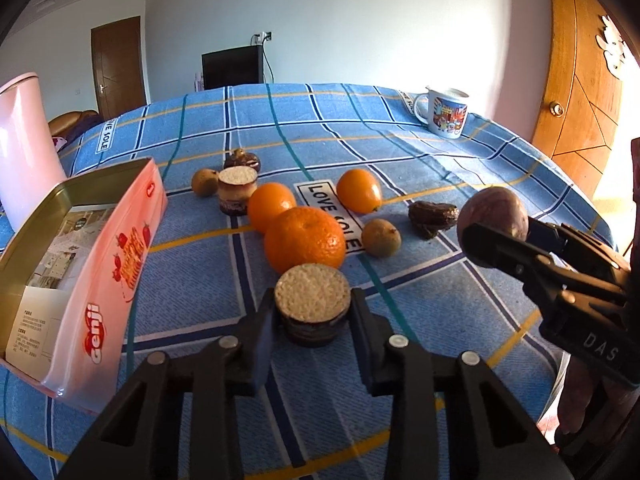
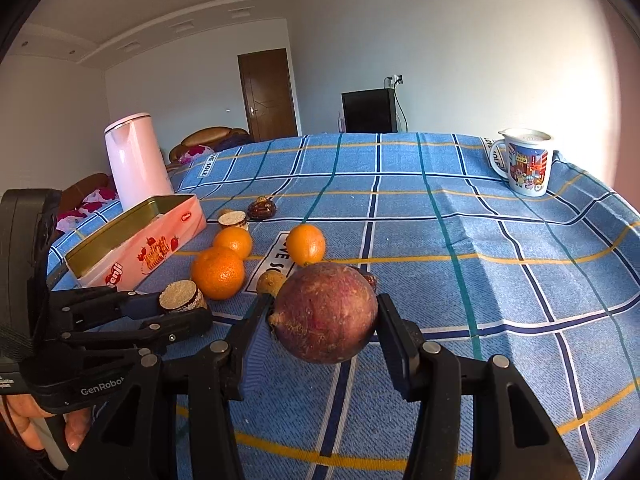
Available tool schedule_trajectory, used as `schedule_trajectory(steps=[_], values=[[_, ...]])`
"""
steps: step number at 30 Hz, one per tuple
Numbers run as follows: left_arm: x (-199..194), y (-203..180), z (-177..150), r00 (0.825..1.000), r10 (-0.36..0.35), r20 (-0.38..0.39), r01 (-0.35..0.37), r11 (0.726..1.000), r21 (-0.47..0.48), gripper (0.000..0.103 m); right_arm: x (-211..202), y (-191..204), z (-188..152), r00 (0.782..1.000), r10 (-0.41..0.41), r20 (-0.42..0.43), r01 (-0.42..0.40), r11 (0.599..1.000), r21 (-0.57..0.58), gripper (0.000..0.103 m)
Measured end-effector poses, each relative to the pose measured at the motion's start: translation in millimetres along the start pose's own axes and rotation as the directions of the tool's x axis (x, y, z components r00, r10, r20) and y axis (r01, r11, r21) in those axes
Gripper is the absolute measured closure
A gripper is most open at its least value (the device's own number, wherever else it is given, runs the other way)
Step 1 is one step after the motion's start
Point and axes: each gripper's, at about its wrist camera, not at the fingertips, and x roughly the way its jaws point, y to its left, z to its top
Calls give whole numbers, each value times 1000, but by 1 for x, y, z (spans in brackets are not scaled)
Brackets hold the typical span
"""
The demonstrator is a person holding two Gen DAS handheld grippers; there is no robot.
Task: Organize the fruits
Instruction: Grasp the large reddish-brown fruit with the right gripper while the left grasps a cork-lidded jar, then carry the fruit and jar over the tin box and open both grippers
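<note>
Blue checked cloth [image 1: 400, 160] covers the table, fruit scattered mid-field. Left gripper [image 1: 312, 312] clamped on a short round cake with a pale crumb top and dark wrapper [image 1: 312, 308]; pads press both sides, base apparently on or just off the cloth, cannot tell which. Right gripper [image 2: 324, 316] closed around a purple-brown passion fruit [image 2: 326, 312], which sits between the fingers and looks clear of the cloth. Both tools point down at the items from the near edge, a sensible pose for lifting without sweeping neighbours. Open pink biscuit tin [image 1: 120, 240] lies at the left, mouth up, just beside the left gripper's load; likely the destination, hence the near-side pick first. Loose on the cloth: large orange [image 1: 304, 240] touching a smaller one [image 1: 271, 206], third orange [image 1: 359, 190] apart, two small tan fruits [image 1: 381, 237] [image 1: 204, 182], two dark wrinkled pieces [image 1: 432, 218] [image 1: 242, 160], second cake [image 1: 237, 190]. Printed mug [image 1: 446, 112] at far right and pink kettle [image 2: 136, 160] behind the tin stand out of the work. Judgement: early in sorting; most items unplaced. Round fruit may slip from flat pads if tilted.
</note>
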Motion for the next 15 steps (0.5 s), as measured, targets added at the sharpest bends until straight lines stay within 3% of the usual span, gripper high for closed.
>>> schedule_trajectory(steps=[6, 15], values=[[-18, 13, 3, 997, 35, 75, -34, 999, -16, 67, -13, 11, 10, 997, 12, 70, -10, 1000, -30, 51], [-44, 40, 9, 980, 121, 160, -113, 992, -59, 67, -13, 37, 32, 992, 54, 111, -43, 994, -99, 51]])
